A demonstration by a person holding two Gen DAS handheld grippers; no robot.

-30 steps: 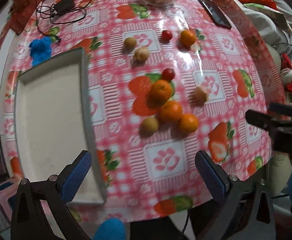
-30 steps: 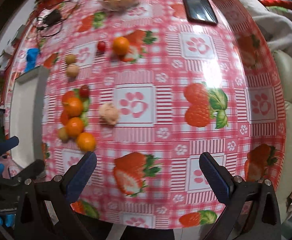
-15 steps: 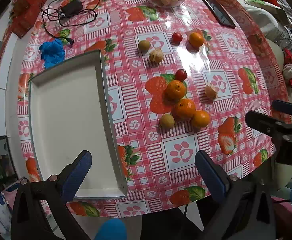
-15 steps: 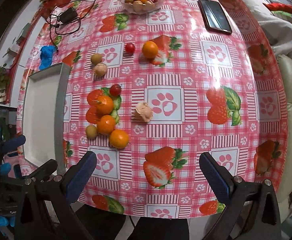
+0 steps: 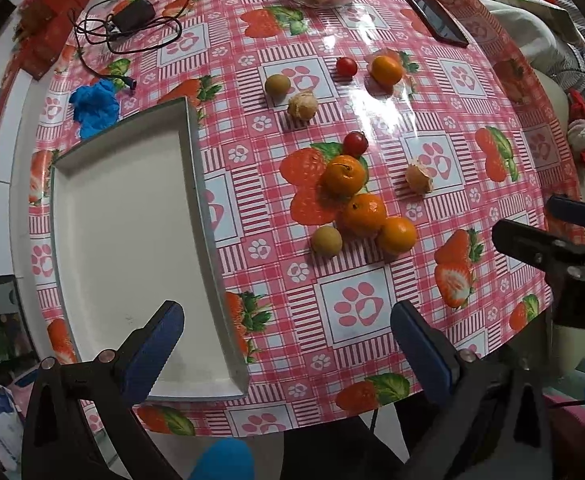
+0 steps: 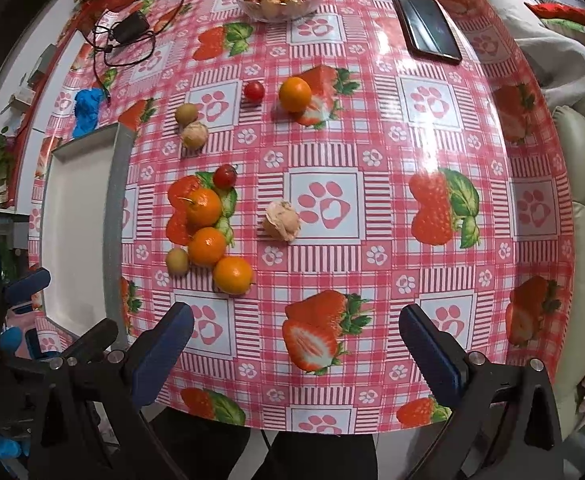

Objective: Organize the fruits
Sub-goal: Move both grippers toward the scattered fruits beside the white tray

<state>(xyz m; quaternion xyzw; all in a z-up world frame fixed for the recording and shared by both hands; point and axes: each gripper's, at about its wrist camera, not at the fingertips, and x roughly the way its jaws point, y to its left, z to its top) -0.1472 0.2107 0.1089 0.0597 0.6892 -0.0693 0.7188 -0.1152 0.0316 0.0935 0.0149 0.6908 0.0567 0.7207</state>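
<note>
Fruit lies loose on the strawberry-print tablecloth [image 6: 372, 152]: three oranges [image 5: 362, 212] clustered touching, with a cherry tomato [image 5: 355, 143] and a small brown fruit [image 5: 326, 241] beside them, and a husked fruit [image 6: 282, 220] apart. Left of them sits the white tray [image 5: 124, 216]. Left gripper [image 5: 288, 336] and right gripper [image 6: 296, 338] hover near the table's edge, jaws spread wide, holding nothing.

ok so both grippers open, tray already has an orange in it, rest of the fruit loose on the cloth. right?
Not quite: the tray holds nothing, as the left wrist view shows. All the oranges lie on the cloth. Both the left gripper and right gripper are open.
</note>
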